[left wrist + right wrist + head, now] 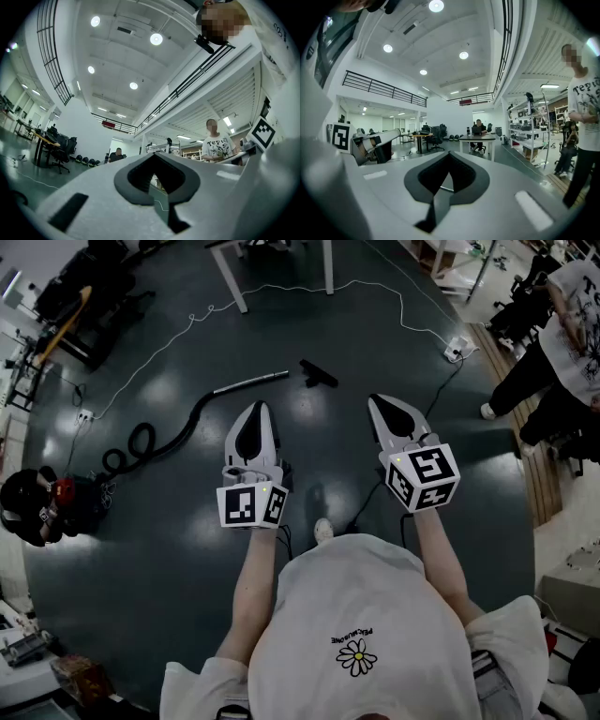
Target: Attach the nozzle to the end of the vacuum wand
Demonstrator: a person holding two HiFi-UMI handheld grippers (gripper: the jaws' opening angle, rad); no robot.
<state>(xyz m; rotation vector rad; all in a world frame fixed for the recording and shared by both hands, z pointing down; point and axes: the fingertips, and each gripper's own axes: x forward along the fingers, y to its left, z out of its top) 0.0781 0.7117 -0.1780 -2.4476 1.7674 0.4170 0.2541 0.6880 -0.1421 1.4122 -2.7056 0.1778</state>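
Note:
On the dark floor ahead lies the silver vacuum wand (251, 382), joined to a black hose (155, 437) that curls off to the left. The small black nozzle (319, 373) lies loose just right of the wand's free end. My left gripper (255, 412) hovers shut and empty, nearer to me than the wand. My right gripper (382, 404) is also shut and empty, nearer than the nozzle and to its right. In both gripper views the jaws meet tip to tip (154, 154) (449, 153), pointing out across the hall, not at the floor.
A white cable (309, 287) snakes across the floor to a socket block (457, 350) at the right. A white table's legs (232, 277) stand at the far end. A person in a white shirt (562, 343) stands at the right; the vacuum body (42, 507) sits at the left.

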